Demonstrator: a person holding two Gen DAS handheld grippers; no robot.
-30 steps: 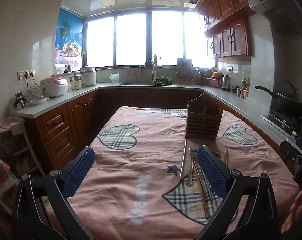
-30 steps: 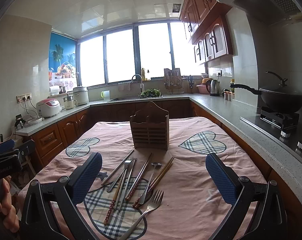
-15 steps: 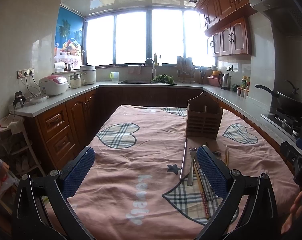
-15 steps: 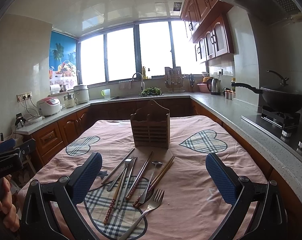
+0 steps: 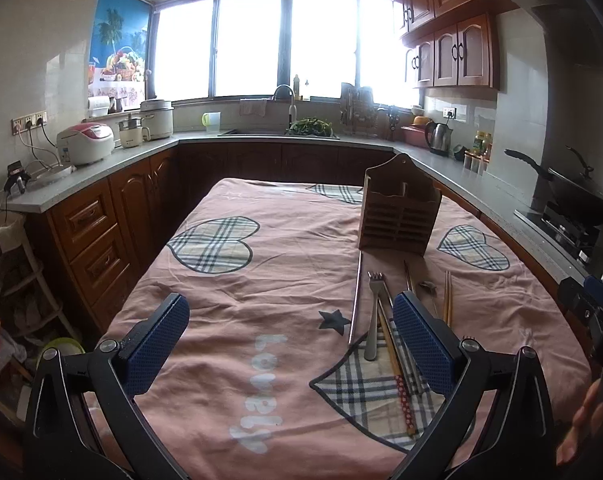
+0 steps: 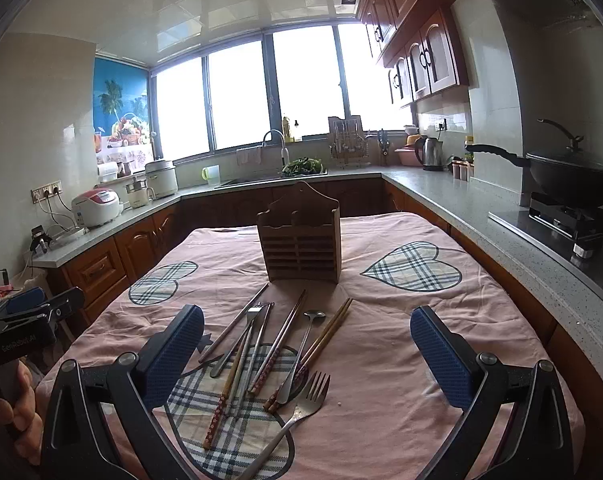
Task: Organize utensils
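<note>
Both grippers are hovering over the pink tablecloth, nothing between their pads. The left gripper is spread wide, released, its blue pads well apart. The right gripper is likewise splayed wide and holding nothing.

The utensils are lying loose in a fanned pile on the cloth, over a plaid heart patch, just in front of the wooden utensil holder. The holder is standing upright near the table's middle, and nothing is showing above its rim.

In the right wrist view the pile is sitting between the two fingers, closer to the left one. A fork is lying nearest the camera, tines pointing away toward the holder. A spoon is lying beside a brown chopstick pair. Further left are a patterned chopstick, a second fork and a long metal chopstick, several crossing each other.

In the left wrist view the same pile is sitting at the right finger, partly hidden behind its pad.

A hand is gripping the left tool's handle at the frame edge. The kitchen counter is wrapping around the table, with a wok on the stove to the right.
</note>
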